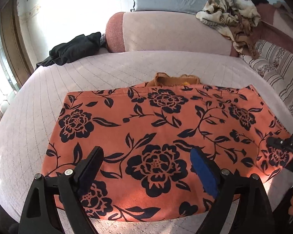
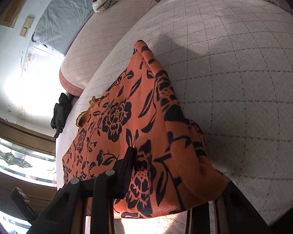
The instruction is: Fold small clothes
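Orange floral garment (image 1: pixel 158 136) lies spread flat on the quilted pale bed (image 1: pixel 29 117), its near edge just at the bed's front. A brown ruffled piece (image 1: pixel 175 80) peeks out from under its far edge. The left claw (image 1: pixel 148 167) hovers over the near part of the cloth with its jaws wide apart, the fingers (image 1: pixel 203 173) pressing nothing. The right claw (image 2: pixel 166 175) is at the garment's right edge, where the fabric bunches up in a raised fold between its jaws; one finger (image 2: pixel 127 171) lies against the cloth, the other is hidden under the fold, so it looks pinched on the garment. A black cloth (image 1: pixel 76 48) sits at the far left, a patterned blanket (image 1: pixel 230 13) on the bolster (image 1: pixel 166 33) beyond.
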{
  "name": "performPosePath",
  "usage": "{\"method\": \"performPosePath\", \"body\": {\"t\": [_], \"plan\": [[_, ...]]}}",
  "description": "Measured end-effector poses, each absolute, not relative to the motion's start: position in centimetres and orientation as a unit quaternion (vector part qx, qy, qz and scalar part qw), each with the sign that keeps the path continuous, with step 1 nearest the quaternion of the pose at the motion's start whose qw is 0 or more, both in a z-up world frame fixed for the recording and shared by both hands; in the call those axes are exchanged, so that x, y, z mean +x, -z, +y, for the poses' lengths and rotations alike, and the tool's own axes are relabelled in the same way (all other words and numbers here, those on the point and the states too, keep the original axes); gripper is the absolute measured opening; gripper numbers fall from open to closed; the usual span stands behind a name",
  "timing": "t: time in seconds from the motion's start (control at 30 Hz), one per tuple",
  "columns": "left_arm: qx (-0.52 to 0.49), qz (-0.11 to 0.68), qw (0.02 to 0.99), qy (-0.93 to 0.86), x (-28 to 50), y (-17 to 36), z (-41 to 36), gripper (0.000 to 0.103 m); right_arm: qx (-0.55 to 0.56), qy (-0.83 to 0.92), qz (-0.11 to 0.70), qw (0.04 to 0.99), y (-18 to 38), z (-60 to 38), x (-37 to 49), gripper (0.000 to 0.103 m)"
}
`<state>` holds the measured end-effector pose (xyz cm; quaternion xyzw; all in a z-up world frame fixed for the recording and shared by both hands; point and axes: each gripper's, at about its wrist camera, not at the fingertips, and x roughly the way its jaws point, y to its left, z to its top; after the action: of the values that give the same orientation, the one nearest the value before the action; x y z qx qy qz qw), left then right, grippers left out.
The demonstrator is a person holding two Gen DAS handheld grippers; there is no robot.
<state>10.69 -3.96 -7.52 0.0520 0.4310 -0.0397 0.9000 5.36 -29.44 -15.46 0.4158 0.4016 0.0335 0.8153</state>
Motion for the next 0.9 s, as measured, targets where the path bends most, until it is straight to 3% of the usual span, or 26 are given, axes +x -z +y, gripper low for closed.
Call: {"method": "performPosePath", "body": {"t": [0.03, 0.07, 0.1, 0.13, 0.17, 0.2, 0.37, 0.5, 0.6, 0.7, 0.73, 0.9], "plan": [[0.073, 0.472, 0.877, 0.051, 11.4, 9.7, -4.6, 0.090, 0.421, -0.032, 0.403, 0.812, 15.5, -29.4, 5.5, 0.044], [0.084, 0.474, 0.875, 0.056, 11.5, 11.0, -4.7, 0.094, 0.430, -0.037, 0.397, 0.810, 15.6, -29.5, 5.7, 0.054], [0.081, 0.450, 0.887, 0.060, 11.3, 10.5, -4.5, 0.095, 0.426, -0.033, 0.396, 0.813, 15.4, -29.3, 6.0, 0.055], [0.071, 0.464, 0.881, 0.065, 11.4, 9.9, -4.1, 0.093, 0.406, -0.028, 0.403, 0.820, 15.0, -28.9, 6.5, 0.052], [0.046, 0.471, 0.878, 0.070, 11.4, 8.9, -3.4, 0.093, 0.380, -0.024, 0.410, 0.829, 14.3, -28.3, 6.9, 0.031], [0.014, 0.456, 0.887, 0.076, 11.1, 7.6, -2.2, 0.093, 0.358, -0.027, 0.412, 0.838, 13.4, -27.6, 7.2, 0.020], [-0.097, 0.372, 0.923, 0.014, 8.0, 2.3, 7.2, 0.093, 0.228, -0.052, 0.354, 0.905, 3.8, -20.6, 7.5, 0.019], [-0.170, 0.326, 0.924, -0.109, 5.7, 2.5, 16.3, 0.093, 0.104, -0.124, 0.317, 0.935, -1.6, -9.2, 7.0, 0.019], [-0.197, 0.324, 0.905, -0.192, 4.9, 6.0, 20.8, 0.093, 0.043, -0.176, 0.356, 0.917, 0.9, -0.4, 8.0, 0.019], [-0.240, 0.378, 0.871, -0.202, 5.8, 9.2, 23.1, 0.091, 0.011, -0.200, 0.474, 0.858, 9.7, 6.2, 10.9, 0.021], [-0.259, 0.375, 0.870, -0.190, 5.9, 9.6, 23.5, 0.091, 0.009, -0.193, 0.465, 0.864, 10.9, 6.7, 10.9, 0.021], [-0.267, 0.358, 0.874, -0.190, 5.9, 9.4, 23.6, 0.091, 0.040, -0.198, 0.437, 0.877, 6.3, 5.3, 10.7, 0.020]]}}
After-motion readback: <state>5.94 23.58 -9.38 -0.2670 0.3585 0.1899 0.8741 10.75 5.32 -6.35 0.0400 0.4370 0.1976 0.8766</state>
